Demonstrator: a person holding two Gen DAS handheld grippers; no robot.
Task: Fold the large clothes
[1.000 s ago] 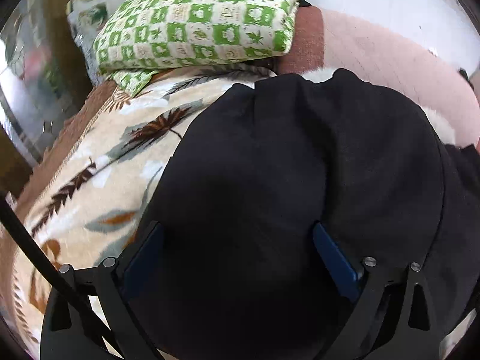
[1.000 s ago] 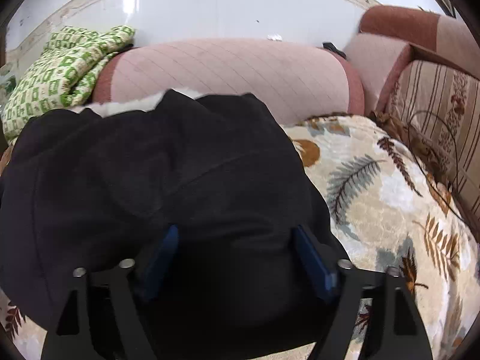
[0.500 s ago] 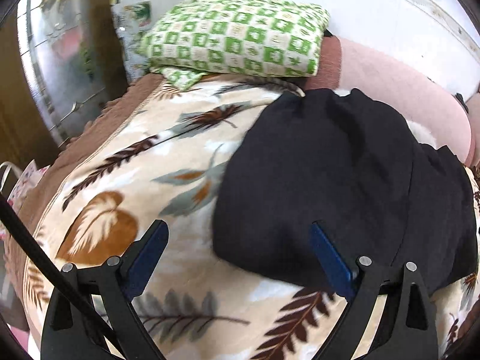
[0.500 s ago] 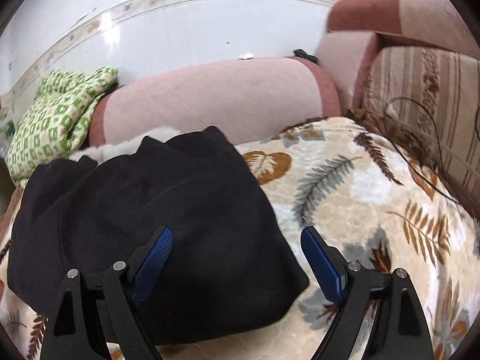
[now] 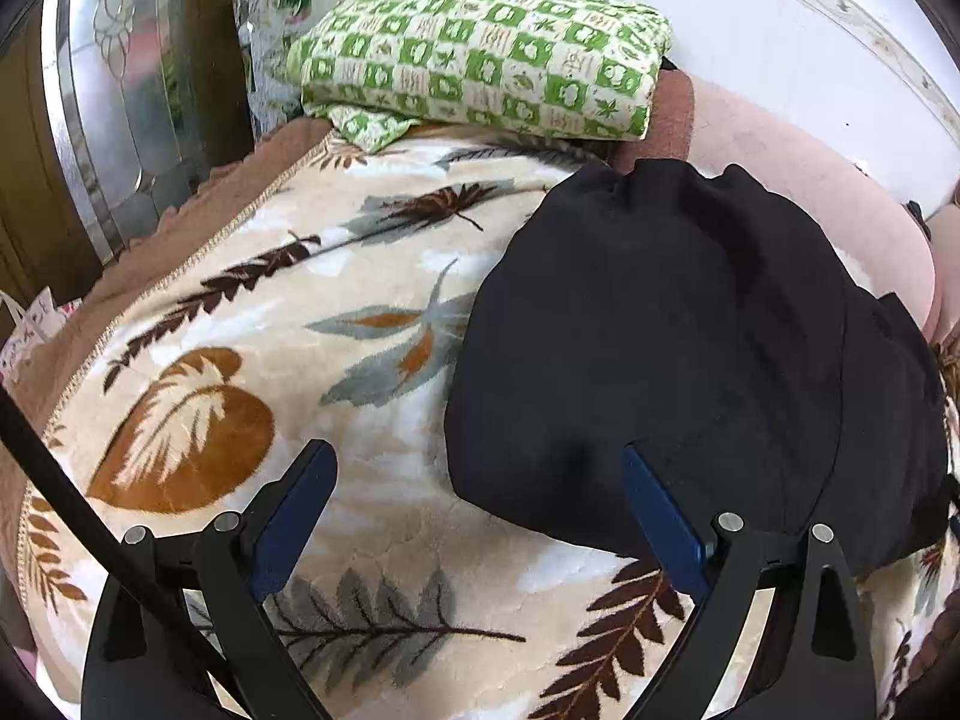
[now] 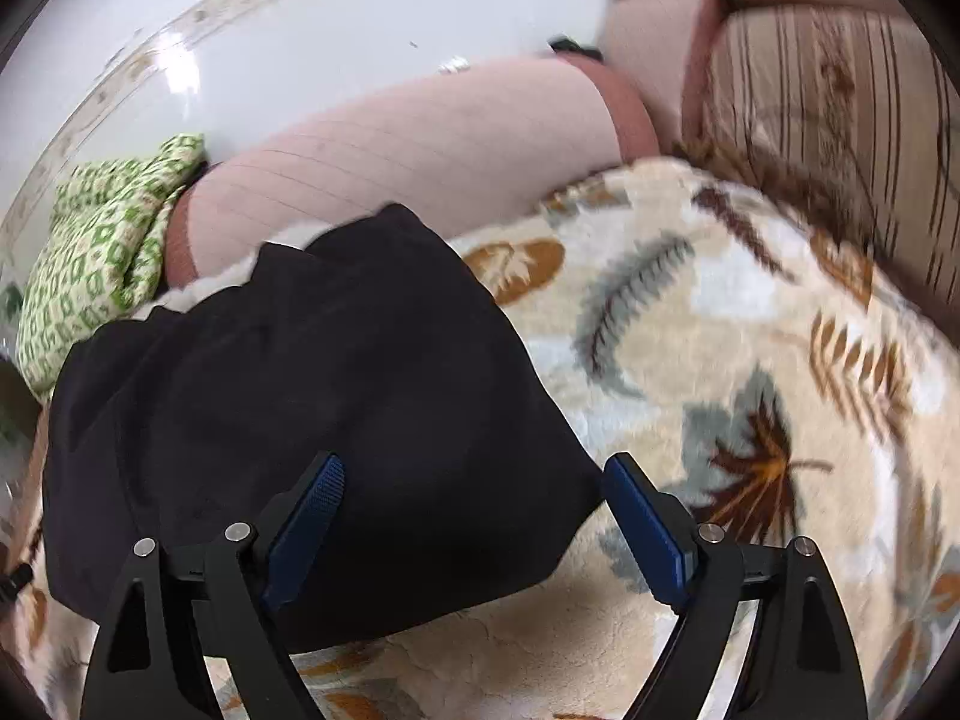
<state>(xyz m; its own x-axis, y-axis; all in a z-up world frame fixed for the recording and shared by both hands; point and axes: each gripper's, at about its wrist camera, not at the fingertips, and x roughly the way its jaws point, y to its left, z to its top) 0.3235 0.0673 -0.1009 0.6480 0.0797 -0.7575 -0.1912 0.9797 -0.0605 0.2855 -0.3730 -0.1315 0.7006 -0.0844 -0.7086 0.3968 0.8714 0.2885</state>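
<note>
Left wrist view, nearest first: the left tongs [image 5: 477, 480] stand spread wide with nothing between their blue pads [image 5: 294, 522], hanging over the leaf-print blanket [image 5: 240, 360]. The right-hand pad overlaps the near edge of the black garment [image 5: 690, 348] in the picture, though whether it touches the cloth I cannot tell. The garment lies folded into a rounded bundle on the blanket, to the right of the tongs' middle line. Beyond it runs a pink bolster [image 5: 810, 192], and at the far left a green checked pillow [image 5: 492, 48] rests at the head of the blanket, with a white wall [image 5: 780, 30] behind.

Right wrist view, blurred toward the right: the right tongs [image 6: 474, 501] are likewise spread wide and pinch nothing. Their left pad shows in front of the black garment [image 6: 312, 390], while the right pad sits over bare blanket [image 6: 720, 330] just past the garment's near corner. Farther off lie the pink bolster [image 6: 420, 144] and, at the left edge, the green checked pillow [image 6: 96, 240]. A striped cushion [image 6: 810, 90] stands at the far right against the white wall [image 6: 300, 30].
</note>
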